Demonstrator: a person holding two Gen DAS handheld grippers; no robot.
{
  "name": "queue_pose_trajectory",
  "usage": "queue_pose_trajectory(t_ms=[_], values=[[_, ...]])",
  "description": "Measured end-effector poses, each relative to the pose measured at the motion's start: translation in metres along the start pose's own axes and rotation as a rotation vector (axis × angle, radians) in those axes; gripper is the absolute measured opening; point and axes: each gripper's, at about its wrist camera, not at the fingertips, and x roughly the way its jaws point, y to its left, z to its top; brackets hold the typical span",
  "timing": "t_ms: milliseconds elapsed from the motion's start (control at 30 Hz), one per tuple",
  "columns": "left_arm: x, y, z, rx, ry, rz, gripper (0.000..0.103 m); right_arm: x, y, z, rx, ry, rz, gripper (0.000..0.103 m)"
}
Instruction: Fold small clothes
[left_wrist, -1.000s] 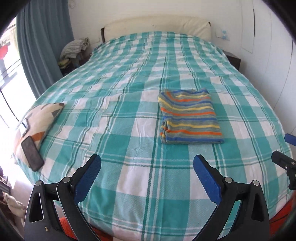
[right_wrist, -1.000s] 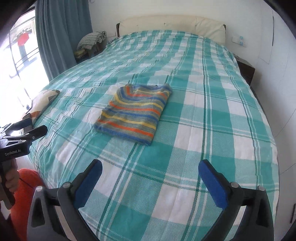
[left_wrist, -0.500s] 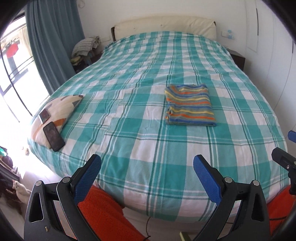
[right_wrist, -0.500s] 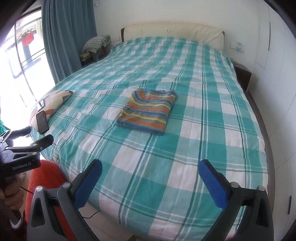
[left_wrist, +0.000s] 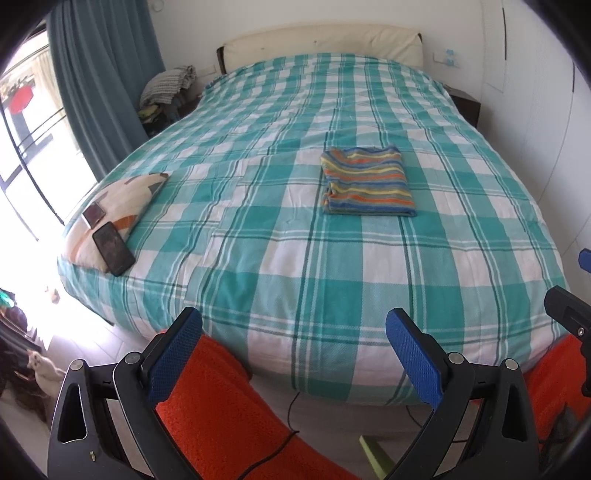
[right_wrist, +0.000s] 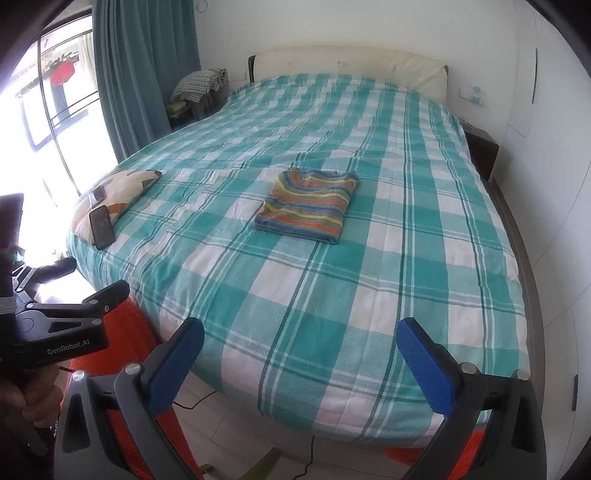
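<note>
Clearly we have the folding itself done: the striped garment (left_wrist: 367, 181) lies as a neat flat rectangle on the checked bedspread (left_wrist: 295, 266), near the middle of the bed, at about one o'clock in the left wrist view and eleven o'clock in the right wrist view. We see no other loose clothing on the bedspread, so as far as these views show, nothing is left to fold here; the bundle (right_wrist: 199, 85) on the stand beside the curtain is too far off to judge.

We hold both tools beyond the foot of the bed, well apart from the garment. Our left gripper (left_wrist: 293, 350) has its blue pads spread wide with nothing between them, and our right gripper (right_wrist: 301, 360) is likewise spread and empty.

At nine o'clock a cushion (left_wrist: 118, 206) carries a dark phone (left_wrist: 112, 248). On the left tool's body, in the right wrist view, we read "GenRobot.AI" (right_wrist: 68, 347). No other writing is legible.
</note>
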Motion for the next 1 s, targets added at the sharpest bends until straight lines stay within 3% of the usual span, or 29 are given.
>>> queue_pose_trajectory(t_ms=[467,633,1000], values=[[-0.017,0.004,-0.006,0.023,-0.018,0.017,0.1,-0.015,0.005,-0.008,-0.034,-0.002,-0.031,0.102],[-0.034,0.005,-0.008,0.044,-0.063,0.035,0.101,-0.027,0.007,-0.012,-0.052,-0.01,-0.044,0.102],[-0.048,0.004,-0.016,0.051,-0.058,-0.016,0.103,-0.06,0.01,-0.02,-0.072,-0.044,-0.175,0.102]])
